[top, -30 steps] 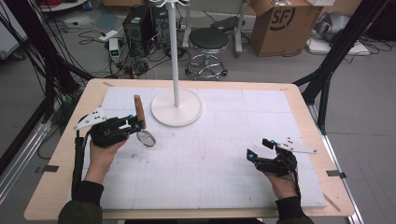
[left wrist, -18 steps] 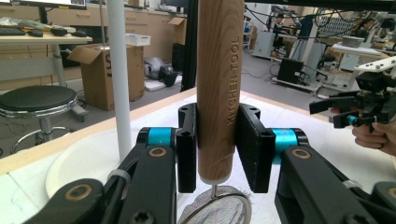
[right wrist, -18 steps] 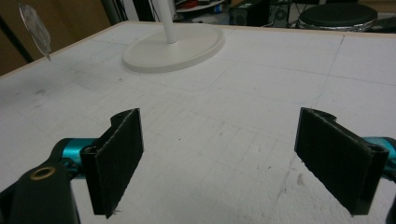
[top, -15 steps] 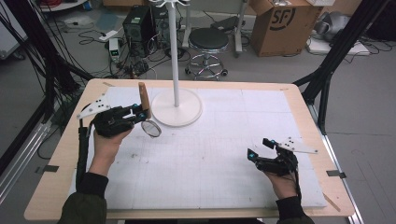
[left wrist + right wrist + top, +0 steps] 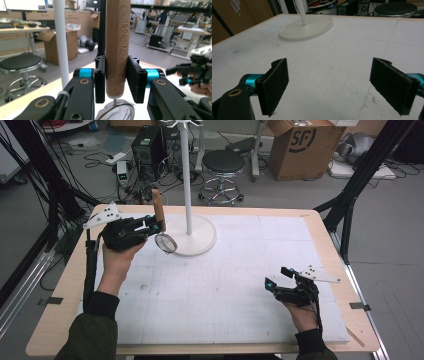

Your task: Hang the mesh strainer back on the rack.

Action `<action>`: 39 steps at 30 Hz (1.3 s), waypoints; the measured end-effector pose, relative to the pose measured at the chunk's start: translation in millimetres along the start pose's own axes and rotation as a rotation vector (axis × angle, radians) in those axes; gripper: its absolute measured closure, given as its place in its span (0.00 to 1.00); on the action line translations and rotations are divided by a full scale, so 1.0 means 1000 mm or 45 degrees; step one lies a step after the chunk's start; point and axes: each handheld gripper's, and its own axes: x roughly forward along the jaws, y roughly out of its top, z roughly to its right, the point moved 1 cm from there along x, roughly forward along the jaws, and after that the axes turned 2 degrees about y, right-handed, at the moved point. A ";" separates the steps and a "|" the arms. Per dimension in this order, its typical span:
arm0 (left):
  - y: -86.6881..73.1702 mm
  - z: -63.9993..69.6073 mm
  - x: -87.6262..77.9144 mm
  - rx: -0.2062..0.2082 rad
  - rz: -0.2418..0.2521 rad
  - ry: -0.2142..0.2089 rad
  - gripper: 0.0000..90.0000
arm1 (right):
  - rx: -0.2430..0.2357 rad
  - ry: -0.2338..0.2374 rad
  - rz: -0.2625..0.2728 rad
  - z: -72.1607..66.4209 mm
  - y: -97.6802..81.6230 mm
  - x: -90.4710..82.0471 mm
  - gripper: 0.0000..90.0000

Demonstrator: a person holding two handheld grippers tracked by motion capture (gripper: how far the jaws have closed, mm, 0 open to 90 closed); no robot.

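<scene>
The strainer is already lifted off the table, its wooden handle pinched upright in the left gripper, beside the stand; hanging likely remains. The right gripper is held spread, idle.

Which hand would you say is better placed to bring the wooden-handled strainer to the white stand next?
Left. The left gripper is shut on the strainer, right beside the stand. The right gripper is open and empty, low at the table's near right.
</scene>
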 end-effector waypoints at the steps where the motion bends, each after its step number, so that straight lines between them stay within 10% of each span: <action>1: 0.003 0.000 0.002 0.002 0.003 -0.002 0.78 | 0.002 -0.001 0.002 0.001 0.000 0.000 0.16; 39: 0.088 -0.024 0.051 0.049 -0.004 -0.020 0.78 | 0.048 0.030 0.019 0.012 0.006 0.004 0.16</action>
